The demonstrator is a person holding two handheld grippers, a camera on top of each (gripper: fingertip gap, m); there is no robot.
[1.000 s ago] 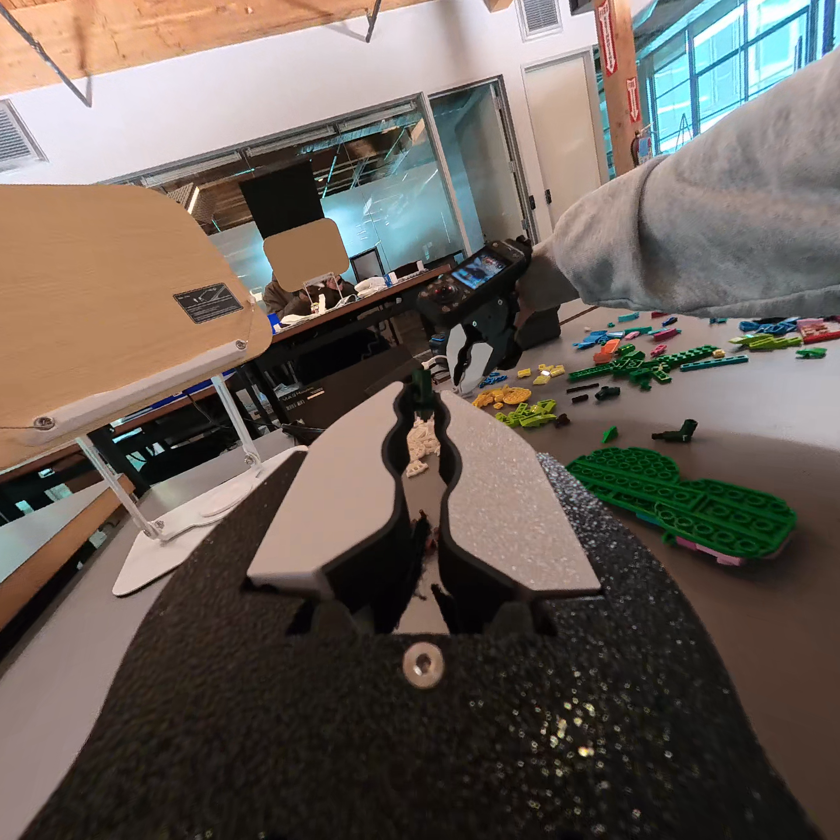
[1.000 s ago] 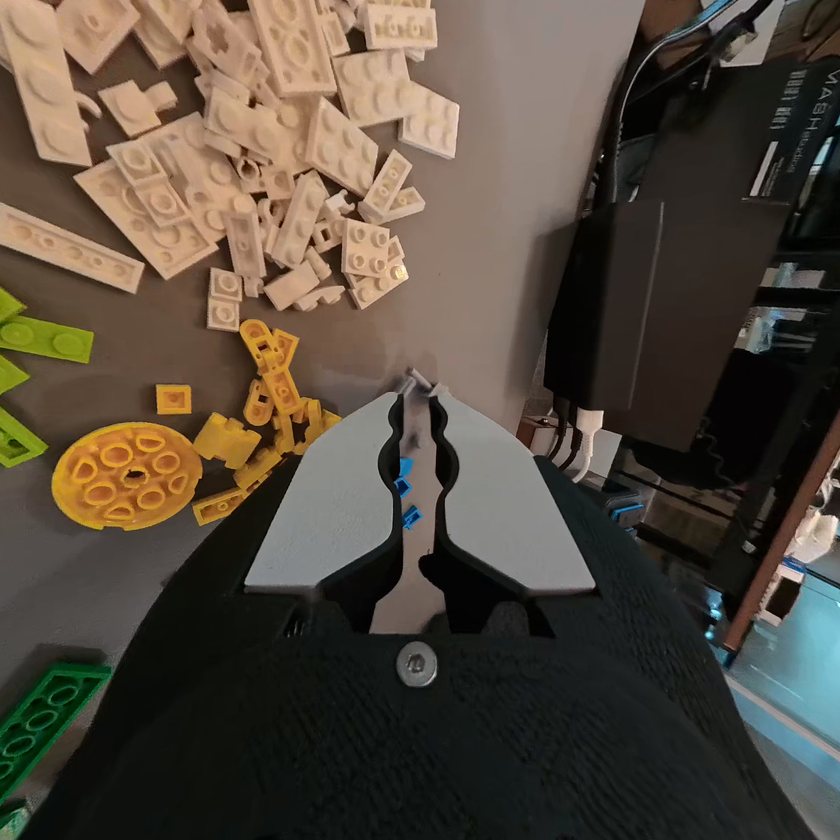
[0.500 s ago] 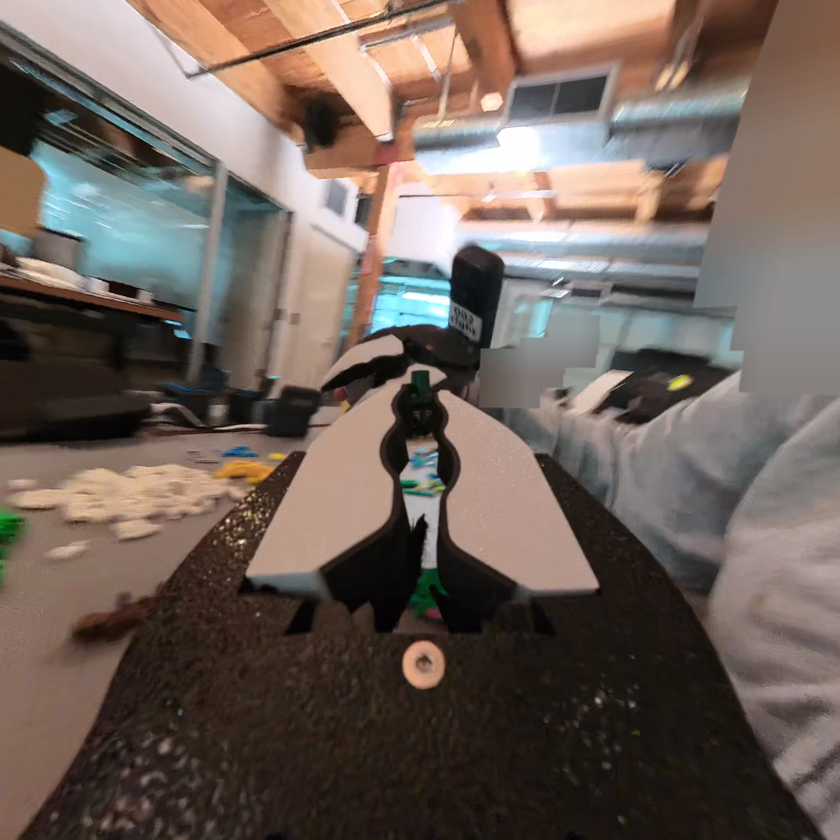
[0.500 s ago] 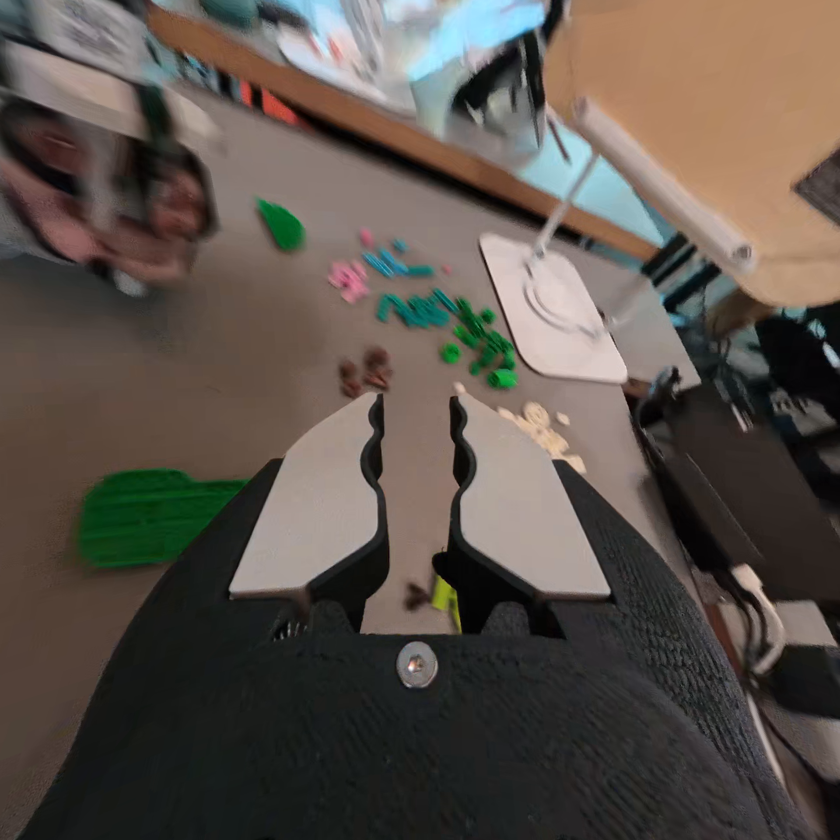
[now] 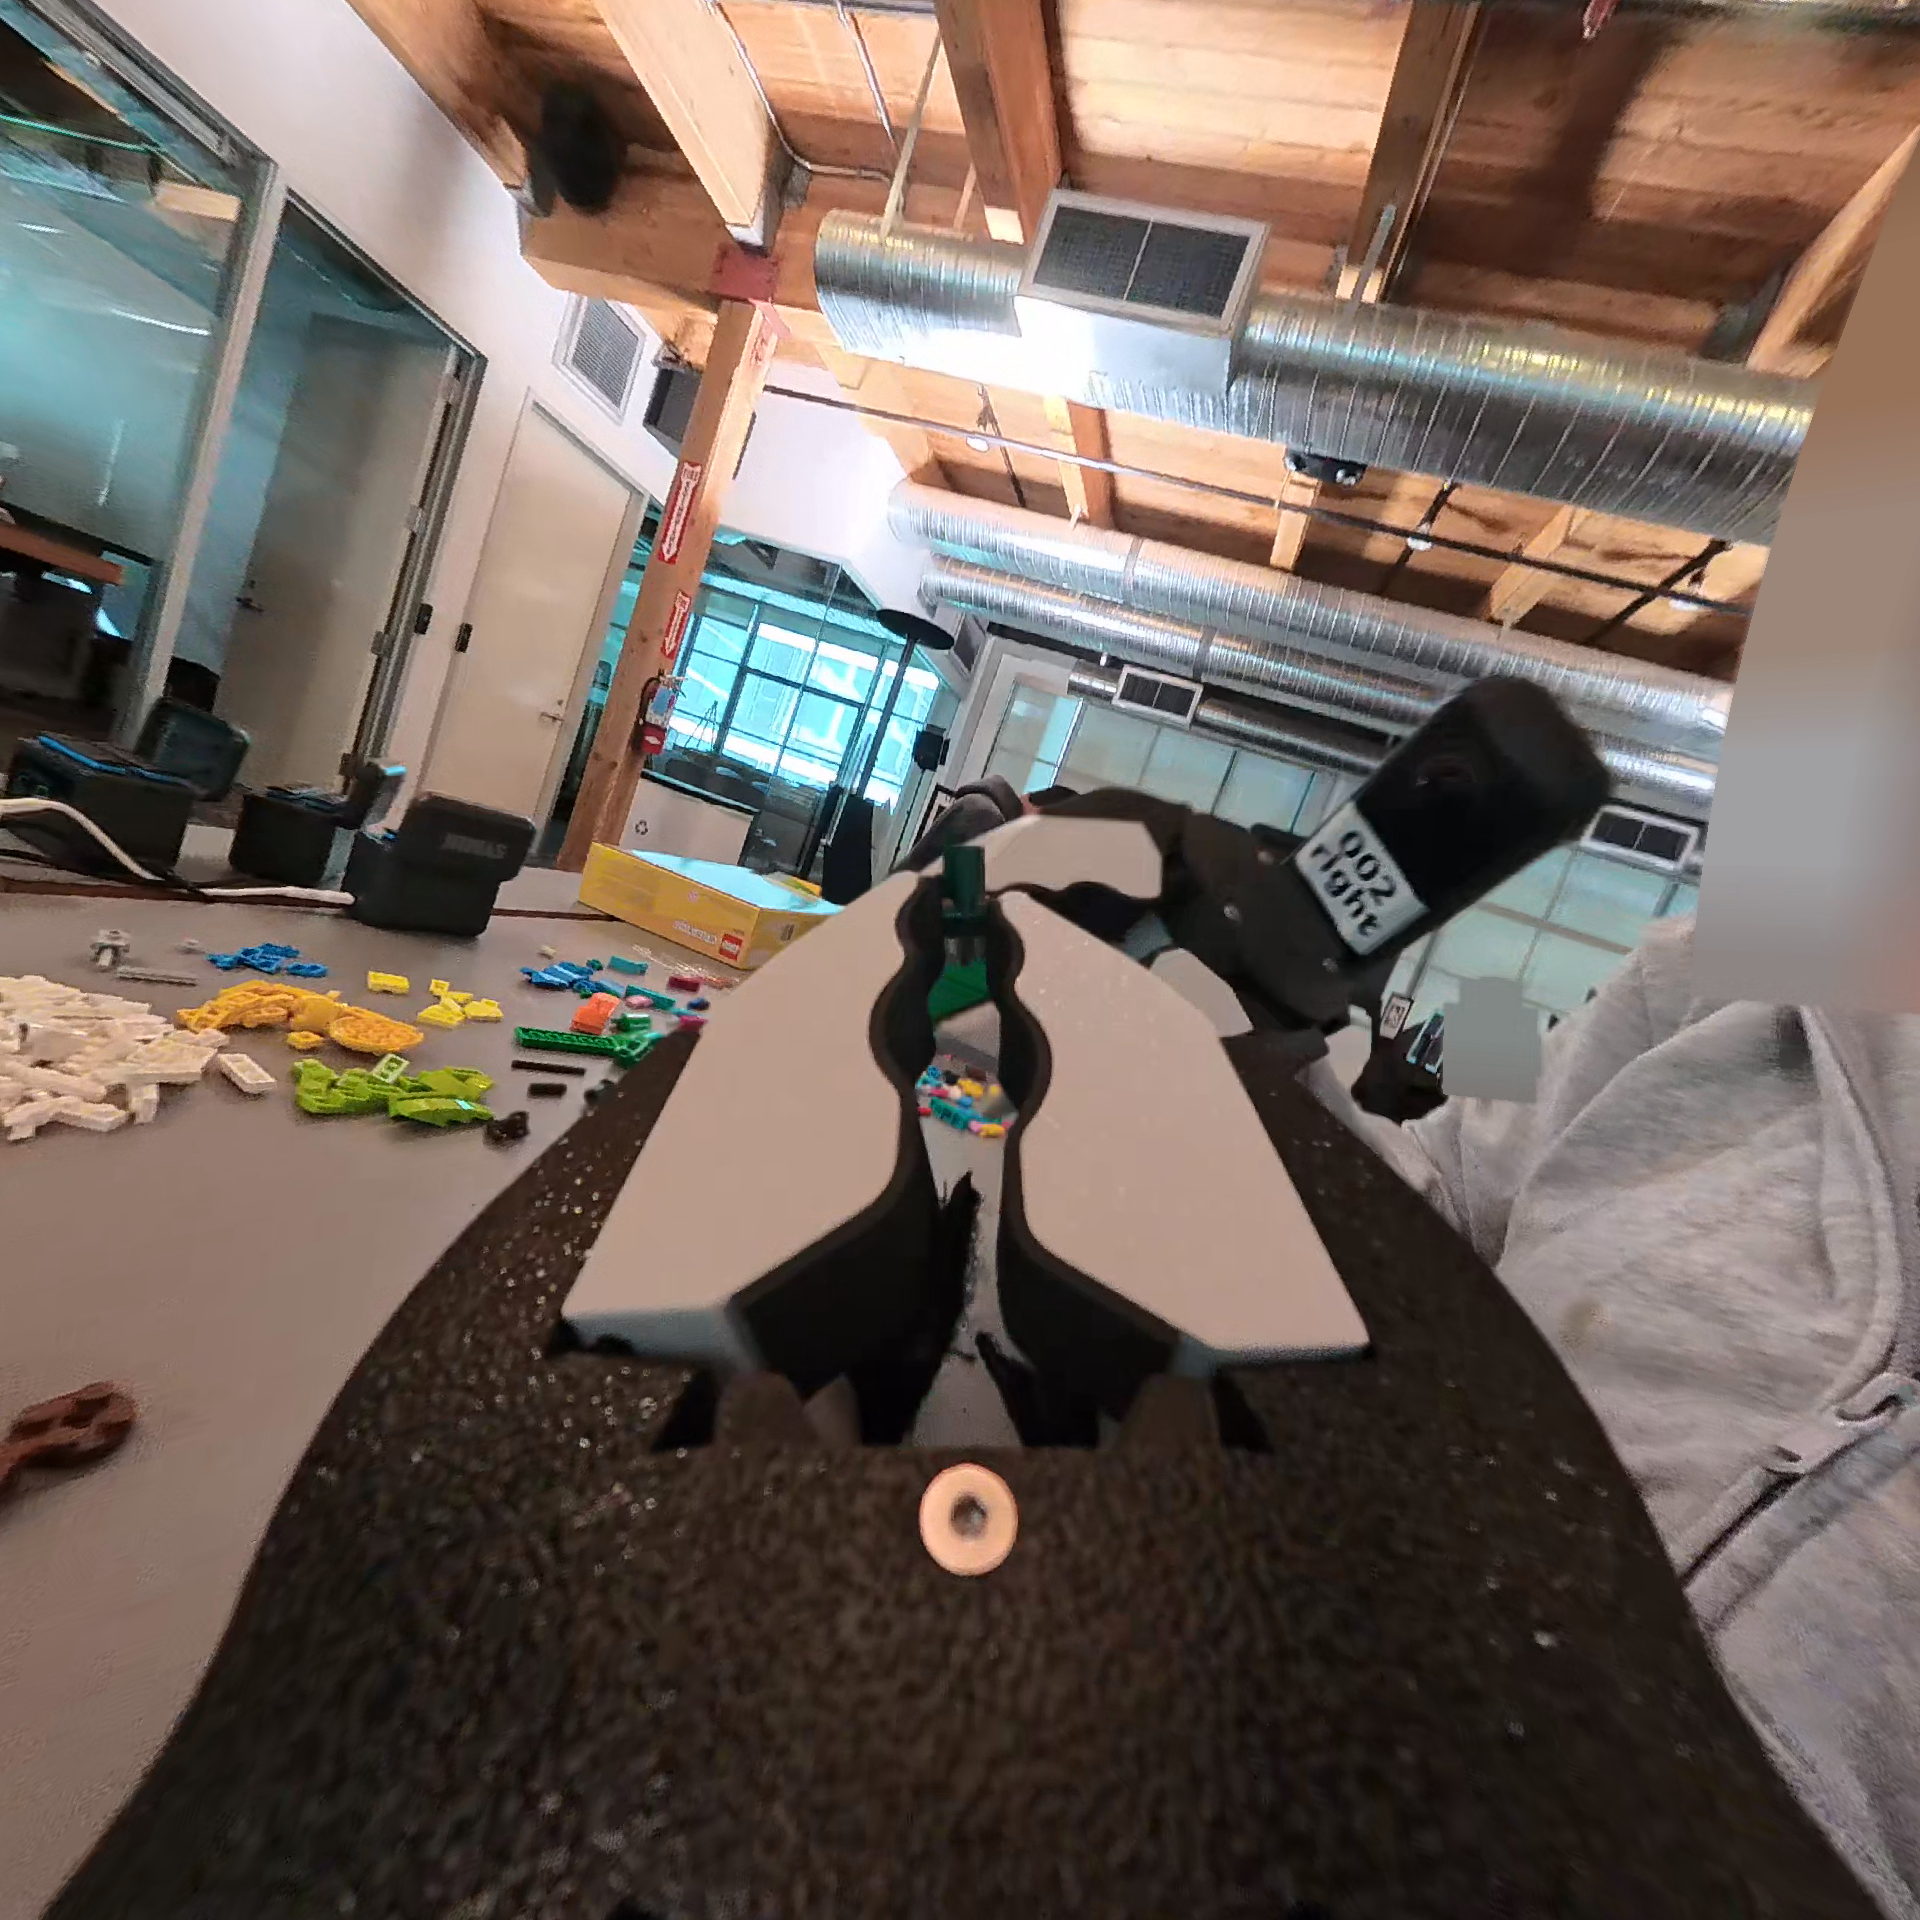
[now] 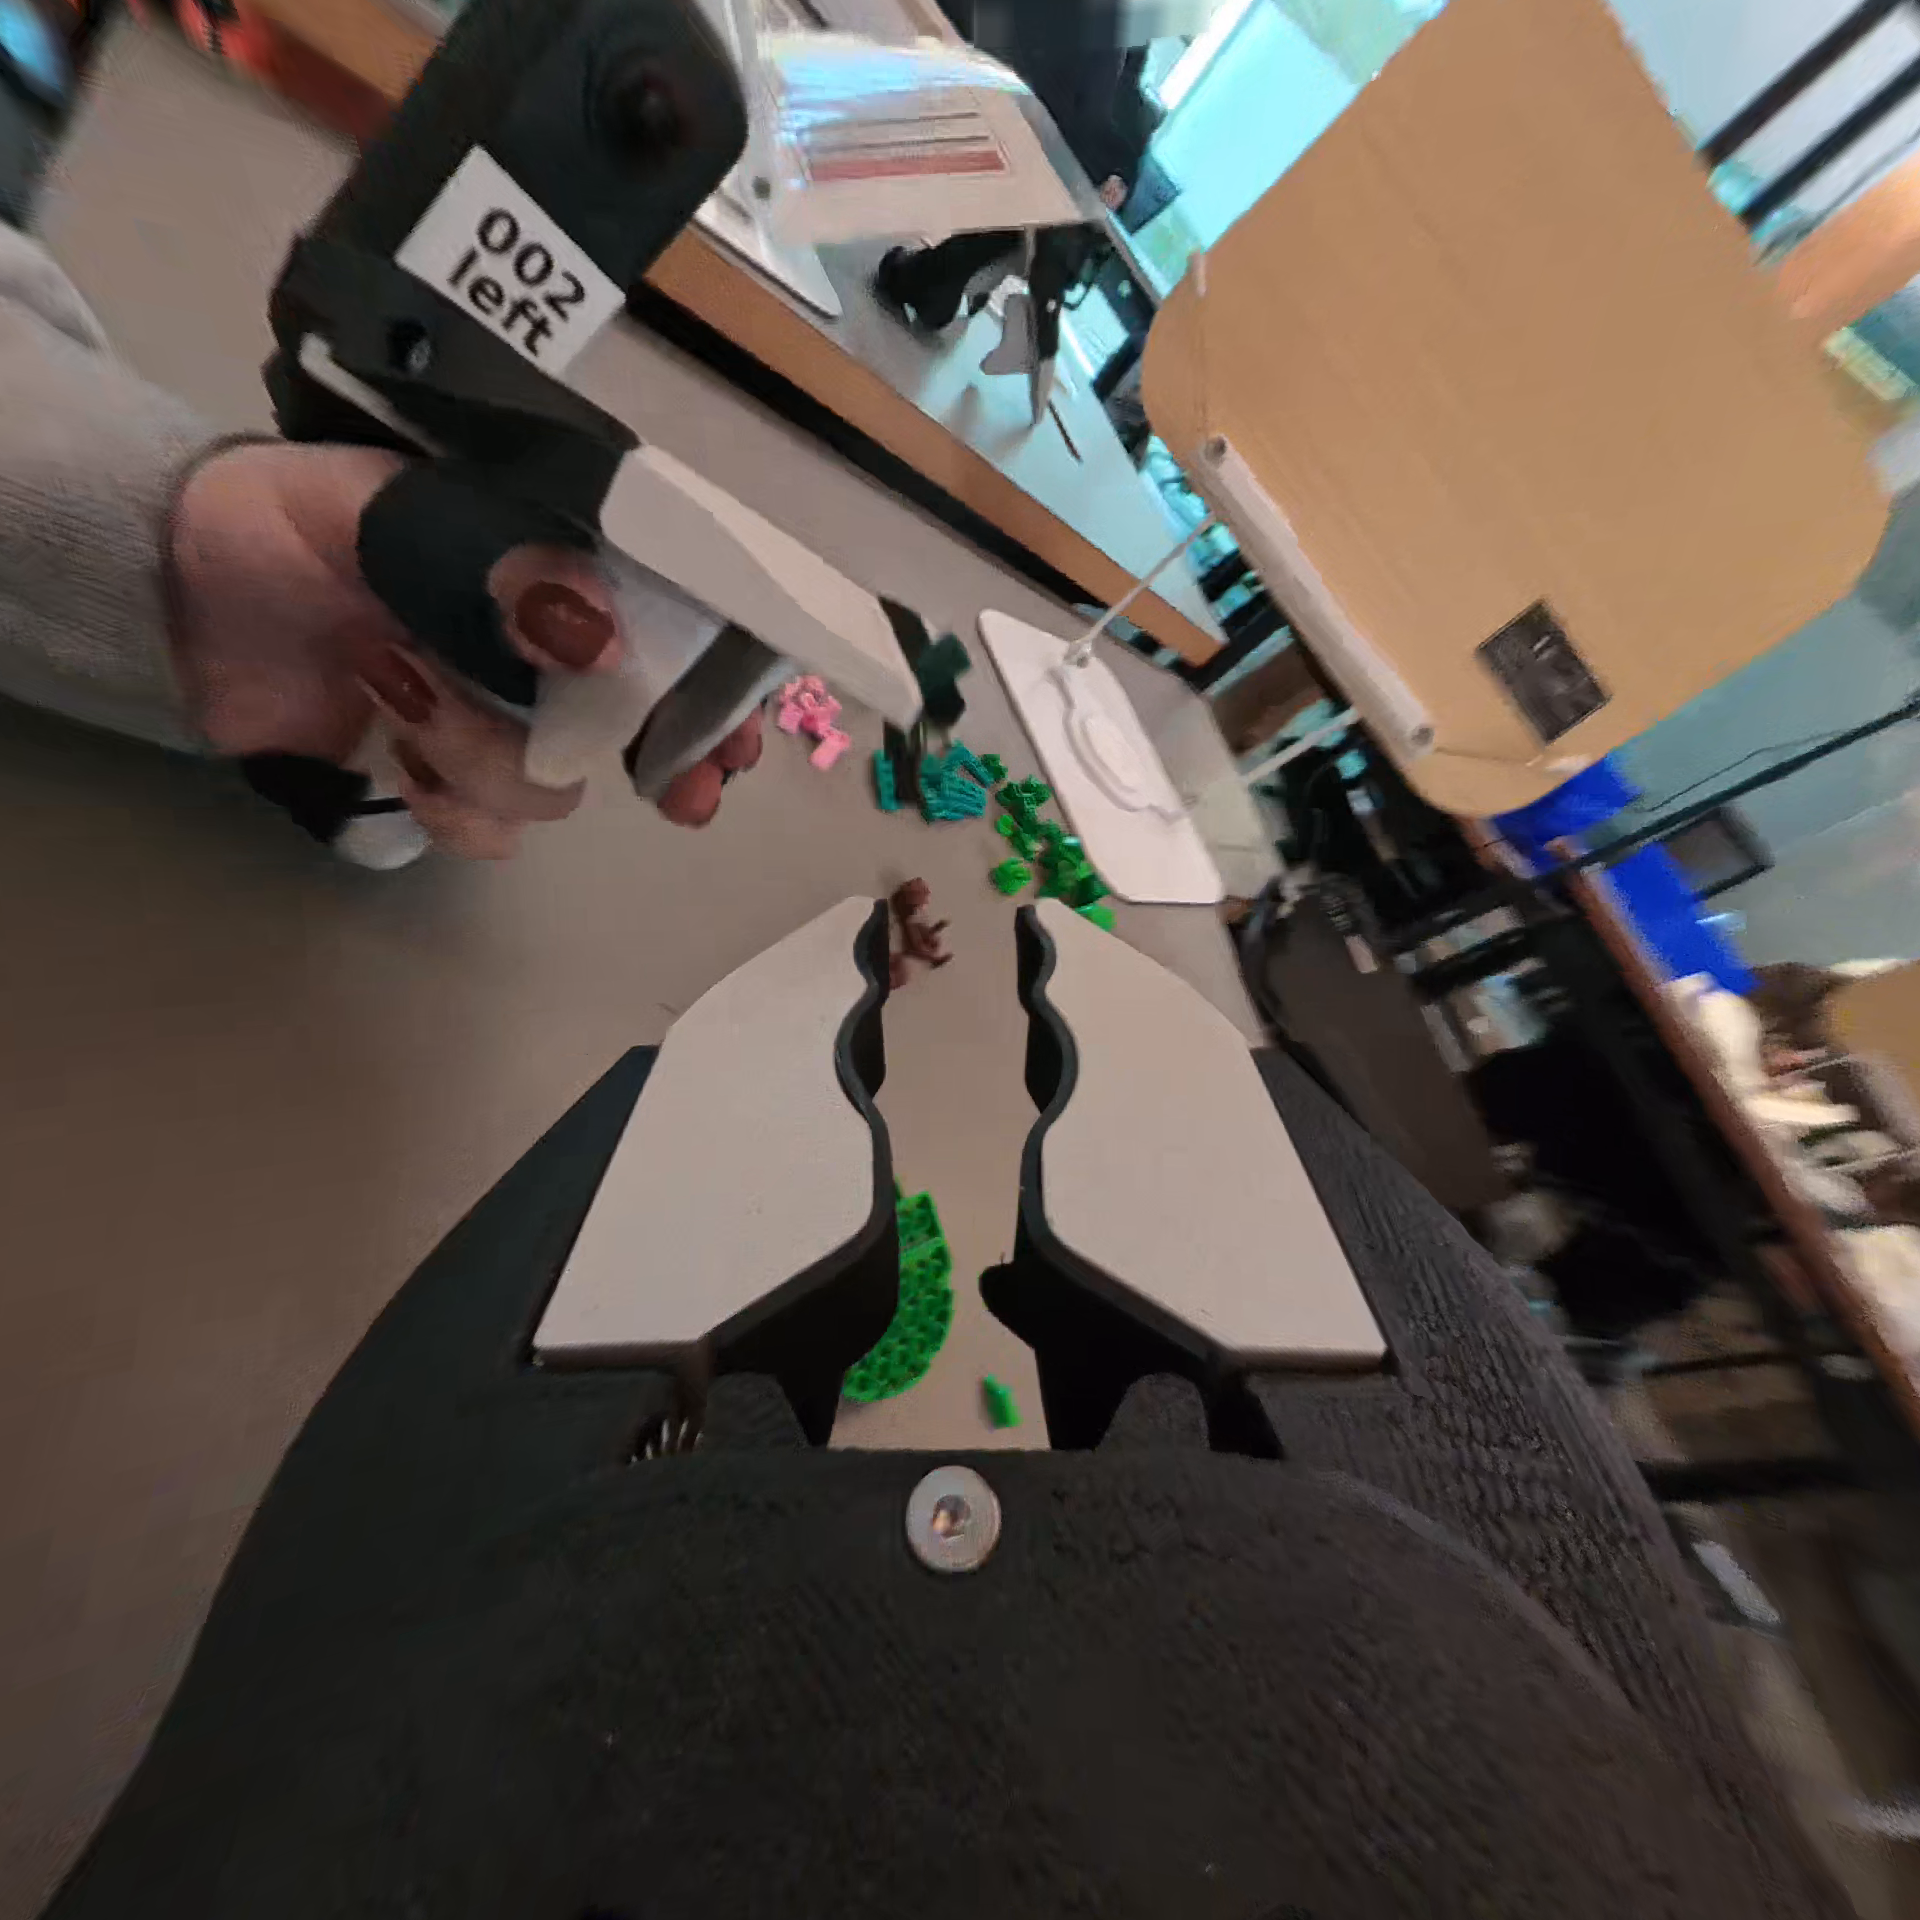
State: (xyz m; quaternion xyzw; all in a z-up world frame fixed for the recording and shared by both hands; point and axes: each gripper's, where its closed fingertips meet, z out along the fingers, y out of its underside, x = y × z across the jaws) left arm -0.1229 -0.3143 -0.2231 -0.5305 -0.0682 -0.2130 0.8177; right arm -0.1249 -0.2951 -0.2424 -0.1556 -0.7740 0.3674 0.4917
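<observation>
My left claw (image 5: pixel 962 902) pinches a small dark green piece (image 5: pixel 963 881) at its fingertips, held up above the grey table (image 5: pixel 260 1247). My right claw (image 6: pixel 948 920) hangs with its jaws spread and nothing between them, over a brown piece (image 6: pixel 916 932) lying on the table. Loose bricks lie sorted by colour: white (image 5: pixel 73 1049), yellow (image 5: pixel 301 1018), lime (image 5: pixel 384 1086), teal (image 6: pixel 945 779), pink (image 6: pixel 812 717). A flat green plate (image 6: pixel 909 1309) lies below my right claw. How much building is done, the views do not tell.
</observation>
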